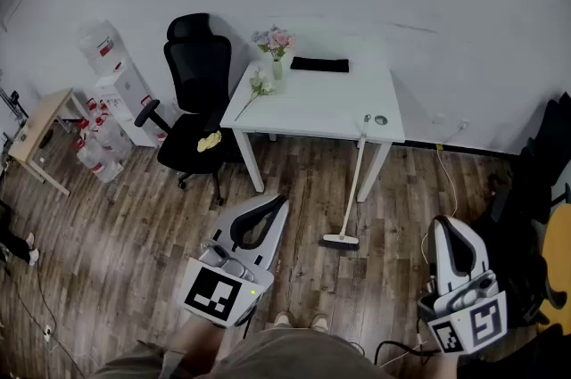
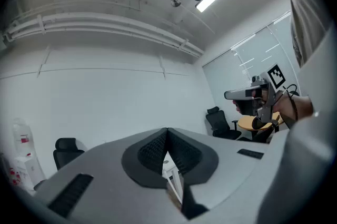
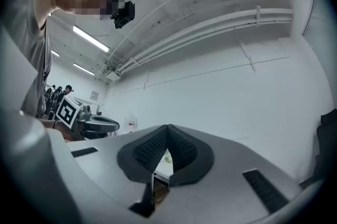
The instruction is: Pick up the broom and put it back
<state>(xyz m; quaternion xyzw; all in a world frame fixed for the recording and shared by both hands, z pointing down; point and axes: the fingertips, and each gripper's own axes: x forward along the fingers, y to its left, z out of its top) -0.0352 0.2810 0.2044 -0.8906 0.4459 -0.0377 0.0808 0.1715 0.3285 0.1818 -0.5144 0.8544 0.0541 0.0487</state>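
Note:
The broom (image 1: 350, 190) leans against the front edge of the white table (image 1: 312, 114), its pale head on the wooden floor and its handle tip at the tabletop. My left gripper (image 1: 284, 201) is held low, left of the broom head and apart from it, its jaws shut with nothing between them. My right gripper (image 1: 442, 222) hovers at the lower right, farther from the broom, also shut and empty. In the left gripper view the gripper's (image 2: 167, 130) pads meet at the tip. The right gripper view shows that gripper's (image 3: 168, 126) pads likewise touching.
A black office chair (image 1: 198, 101) stands left of the table. A vase of flowers (image 1: 277, 52) and a black object (image 1: 319, 63) sit on the tabletop. Water bottles (image 1: 107, 92) and a small wooden table (image 1: 40, 129) are at far left. Dark items (image 1: 544, 190) crowd the right.

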